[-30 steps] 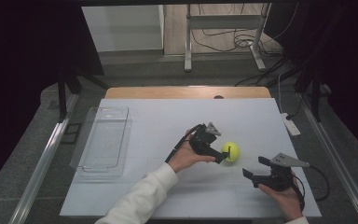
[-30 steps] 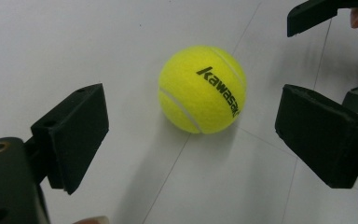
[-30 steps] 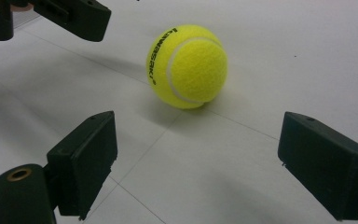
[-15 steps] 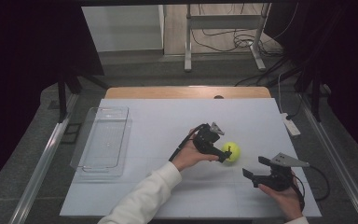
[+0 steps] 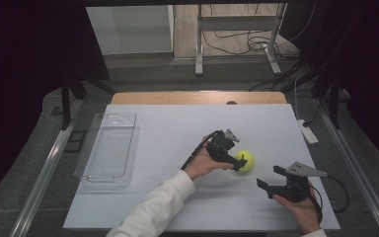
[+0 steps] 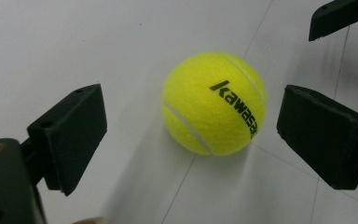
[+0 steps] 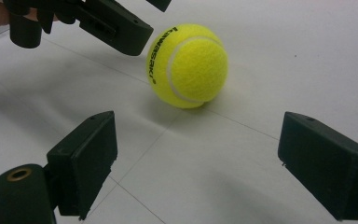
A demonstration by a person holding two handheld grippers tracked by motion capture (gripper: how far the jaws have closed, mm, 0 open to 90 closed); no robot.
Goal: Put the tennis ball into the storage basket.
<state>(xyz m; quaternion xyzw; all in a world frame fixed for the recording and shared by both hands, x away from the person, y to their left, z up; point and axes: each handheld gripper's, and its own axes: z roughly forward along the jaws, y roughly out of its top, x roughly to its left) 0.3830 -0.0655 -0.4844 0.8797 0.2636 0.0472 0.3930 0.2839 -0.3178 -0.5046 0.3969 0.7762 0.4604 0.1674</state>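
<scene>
The tennis ball [image 6: 214, 103] rests on the worktop [image 5: 168, 133] straight ahead of the left claw [image 6: 191, 135], whose jaws, just opening, straddle it untouched, while the wide-open, empty right claw [image 7: 214, 163] waits farther off.

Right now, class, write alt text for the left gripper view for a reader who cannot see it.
A yellow tennis ball printed "kawasaki" sits on a white table between the open black tongs of the left gripper, which have just been opening; neither pad touches it. A black tip of the right gripper pokes in at the top right corner.
</scene>
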